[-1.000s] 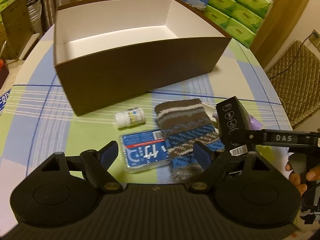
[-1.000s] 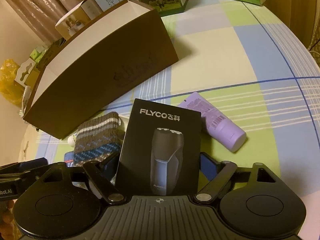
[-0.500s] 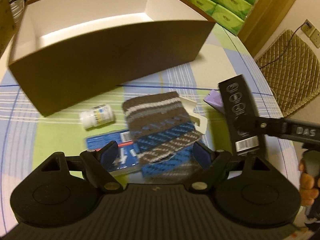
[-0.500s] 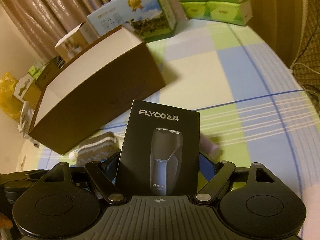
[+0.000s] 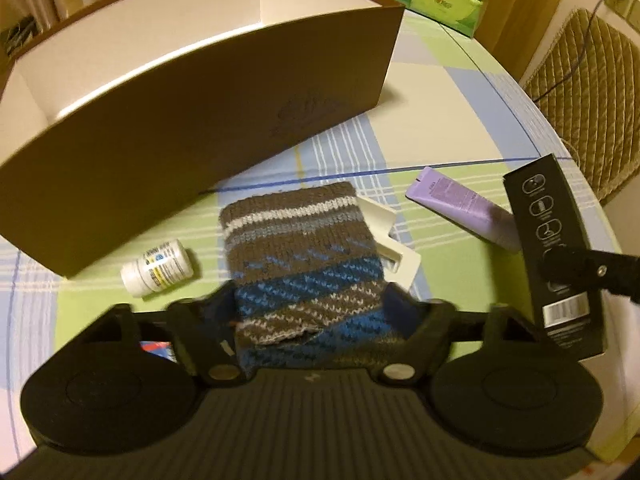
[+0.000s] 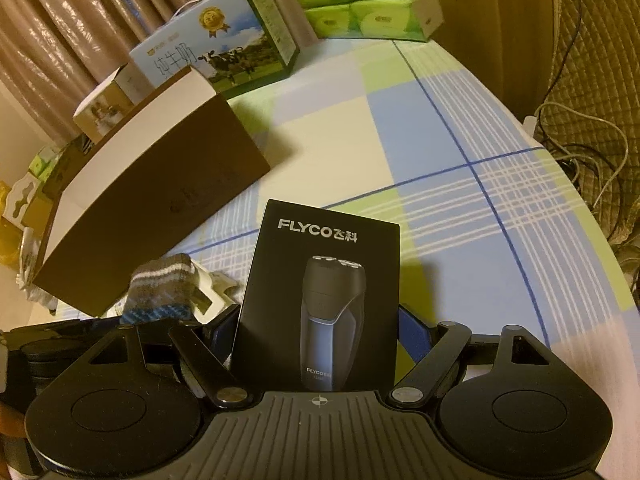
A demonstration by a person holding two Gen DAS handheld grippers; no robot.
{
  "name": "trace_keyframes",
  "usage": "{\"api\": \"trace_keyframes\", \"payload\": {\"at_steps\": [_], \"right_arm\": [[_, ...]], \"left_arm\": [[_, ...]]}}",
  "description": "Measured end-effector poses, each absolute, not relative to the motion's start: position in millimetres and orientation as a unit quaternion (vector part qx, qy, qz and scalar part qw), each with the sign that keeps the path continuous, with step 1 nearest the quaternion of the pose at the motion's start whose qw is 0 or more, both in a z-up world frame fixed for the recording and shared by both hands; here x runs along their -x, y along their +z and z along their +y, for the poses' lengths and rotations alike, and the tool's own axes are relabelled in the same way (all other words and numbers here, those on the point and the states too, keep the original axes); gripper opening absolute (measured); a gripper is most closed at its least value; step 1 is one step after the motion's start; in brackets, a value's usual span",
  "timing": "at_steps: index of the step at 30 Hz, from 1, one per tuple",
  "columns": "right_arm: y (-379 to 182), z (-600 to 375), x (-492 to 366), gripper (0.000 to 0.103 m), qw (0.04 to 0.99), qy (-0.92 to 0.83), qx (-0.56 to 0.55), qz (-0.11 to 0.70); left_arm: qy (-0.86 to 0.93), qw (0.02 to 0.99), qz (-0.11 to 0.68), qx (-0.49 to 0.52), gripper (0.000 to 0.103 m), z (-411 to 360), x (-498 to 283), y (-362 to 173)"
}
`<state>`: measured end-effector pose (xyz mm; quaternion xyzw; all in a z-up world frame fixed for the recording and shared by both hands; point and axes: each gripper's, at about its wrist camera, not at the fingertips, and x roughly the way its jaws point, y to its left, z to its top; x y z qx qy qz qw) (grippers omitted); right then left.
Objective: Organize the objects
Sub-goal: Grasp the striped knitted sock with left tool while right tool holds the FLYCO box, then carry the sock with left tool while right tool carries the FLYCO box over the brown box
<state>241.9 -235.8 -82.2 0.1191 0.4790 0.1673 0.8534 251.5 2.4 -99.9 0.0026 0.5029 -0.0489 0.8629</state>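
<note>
My right gripper (image 6: 318,322) is shut on a black FLYCO shaver box (image 6: 324,292) and holds it upright above the table; the box also shows at the right of the left wrist view (image 5: 554,248). My left gripper (image 5: 308,304) is open, its fingers on either side of a brown and blue knitted sock (image 5: 300,256) on a white card. A white pill bottle (image 5: 158,267) lies left of the sock and a purple tube (image 5: 460,204) lies to its right. The open brown box (image 5: 192,120) stands behind them.
A blue packet (image 5: 158,350) is mostly hidden under my left gripper. A milk carton box (image 6: 216,52) and green tissue packs (image 6: 360,4) stand at the back of the table. A padded chair (image 5: 592,92) is past the right table edge.
My left gripper moved forward and down over the sock, so its fingers now flank it. My right gripper lifted the shaver box higher, away from the purple tube.
</note>
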Motion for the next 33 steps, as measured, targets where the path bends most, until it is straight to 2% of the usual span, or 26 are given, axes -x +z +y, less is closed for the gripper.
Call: {"api": "trace_keyframes", "payload": {"at_steps": [2,5,7,23,33], "right_arm": [[-81.0,-235.1,-241.3,0.078,0.854,0.171,-0.117,0.478],[-78.8,-232.8,-241.4,0.078,0.854,0.180,-0.114,0.475],[-76.1,-230.2,-241.3,0.078,0.854,0.189,-0.110,0.472],[-48.3,-188.2,-245.7,0.078,0.852,0.273,-0.068,0.441],[-21.5,-144.0,-275.1,0.078,0.848,0.341,-0.028,0.406]], "left_arm": [[-0.057,0.864,0.500,-0.001,0.033,5.7,-250.2,-97.4],[-0.069,0.866,0.495,0.011,0.021,12.0,-245.4,-92.1],[-0.072,0.869,0.489,0.016,0.018,15.9,-240.5,-86.4],[-0.025,0.896,0.436,0.081,0.016,91.9,-189.1,-16.1],[0.018,0.912,0.397,0.098,0.016,129.4,-188.9,19.9]]}}
